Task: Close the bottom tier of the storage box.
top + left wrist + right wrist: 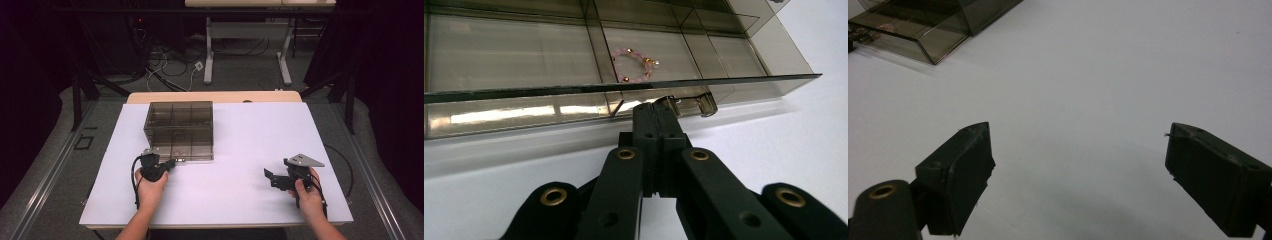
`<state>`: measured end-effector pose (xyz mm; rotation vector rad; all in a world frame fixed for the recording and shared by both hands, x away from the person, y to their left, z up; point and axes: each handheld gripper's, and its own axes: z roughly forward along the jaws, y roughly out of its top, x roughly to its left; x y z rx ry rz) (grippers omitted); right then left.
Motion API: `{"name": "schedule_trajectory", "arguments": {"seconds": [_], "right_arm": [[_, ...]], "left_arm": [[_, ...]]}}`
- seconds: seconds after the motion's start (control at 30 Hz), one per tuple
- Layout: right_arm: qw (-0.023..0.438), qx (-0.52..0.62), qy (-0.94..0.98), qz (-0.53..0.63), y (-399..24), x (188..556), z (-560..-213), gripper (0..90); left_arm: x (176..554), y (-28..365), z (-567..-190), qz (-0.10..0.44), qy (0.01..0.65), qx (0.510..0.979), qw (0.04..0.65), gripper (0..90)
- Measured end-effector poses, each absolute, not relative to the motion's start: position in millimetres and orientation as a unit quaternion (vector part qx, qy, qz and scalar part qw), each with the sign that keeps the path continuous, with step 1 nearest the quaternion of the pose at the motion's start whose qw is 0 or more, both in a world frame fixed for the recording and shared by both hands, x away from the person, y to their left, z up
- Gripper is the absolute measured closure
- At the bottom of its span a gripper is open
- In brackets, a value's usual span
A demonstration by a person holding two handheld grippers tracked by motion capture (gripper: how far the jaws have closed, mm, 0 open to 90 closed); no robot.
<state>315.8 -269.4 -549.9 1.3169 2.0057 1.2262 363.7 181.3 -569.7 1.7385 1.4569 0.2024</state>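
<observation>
The left gripper [658, 107], jaws pinched on the latch [689, 103] at the smoky box's [179, 131] near edge, works while the right gripper [1078, 175] waits open, well apart.

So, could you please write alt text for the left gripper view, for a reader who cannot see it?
The left hand-held gripper, jaws shut, meets the latch on the front of a smoky transparent compartment box on a white table. A pink beaded bracelet lies in one compartment.

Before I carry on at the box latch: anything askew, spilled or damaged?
Nothing stands out. The smoky transparent plastic compartment box sits square on the white table; a pink bead bracelet lies inside one compartment. Left tongs meet its metal latch.
</observation>
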Motion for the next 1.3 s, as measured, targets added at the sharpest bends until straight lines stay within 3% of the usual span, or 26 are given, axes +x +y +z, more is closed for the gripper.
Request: {"name": "schedule_trajectory", "arguments": {"seconds": [1.3], "right_arm": [[0.222, 0.476, 0.726, 0.443, -270, 315, -550, 11.5]], "left_arm": [[389, 181, -566, 0.070, 0.604, 0.676, 0.417, 90.0]]}}
